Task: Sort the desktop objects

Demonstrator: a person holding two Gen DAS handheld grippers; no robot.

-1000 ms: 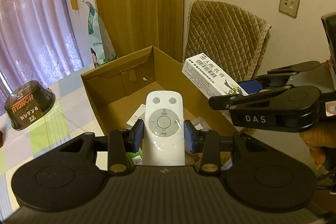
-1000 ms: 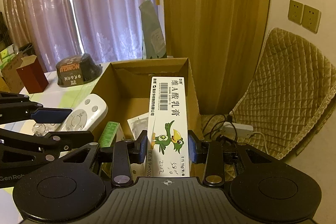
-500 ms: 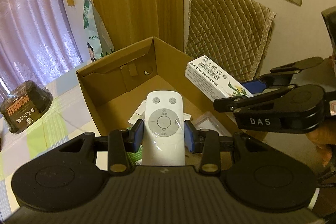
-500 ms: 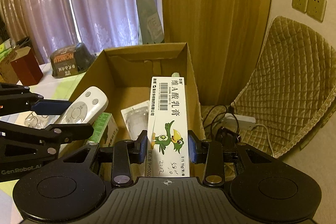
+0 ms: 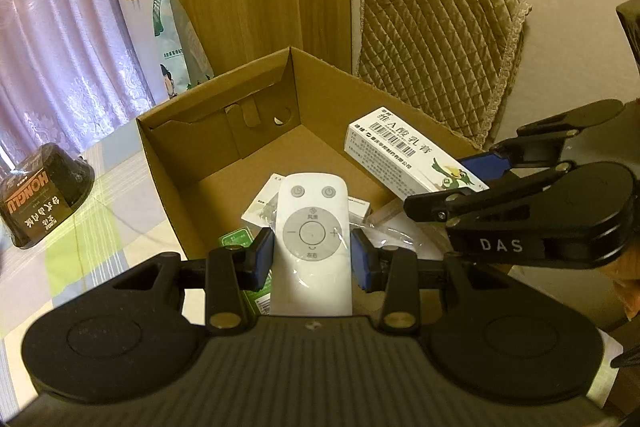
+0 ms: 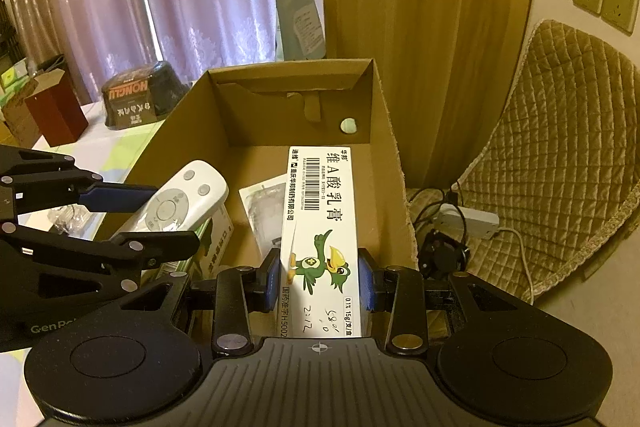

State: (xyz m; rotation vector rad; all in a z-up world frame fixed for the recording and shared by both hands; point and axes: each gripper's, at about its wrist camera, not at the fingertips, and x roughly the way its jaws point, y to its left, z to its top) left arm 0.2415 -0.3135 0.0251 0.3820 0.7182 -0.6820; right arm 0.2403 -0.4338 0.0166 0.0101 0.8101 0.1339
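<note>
Both held items moved over the cardboard box, long axes pointing forward.

A glossy white plastic remote under clear film and a smooth printed white paperboard carton sit above a matt brown corrugated-cardboard box (raw-edged), near a quilted tan cloth cover.
</note>
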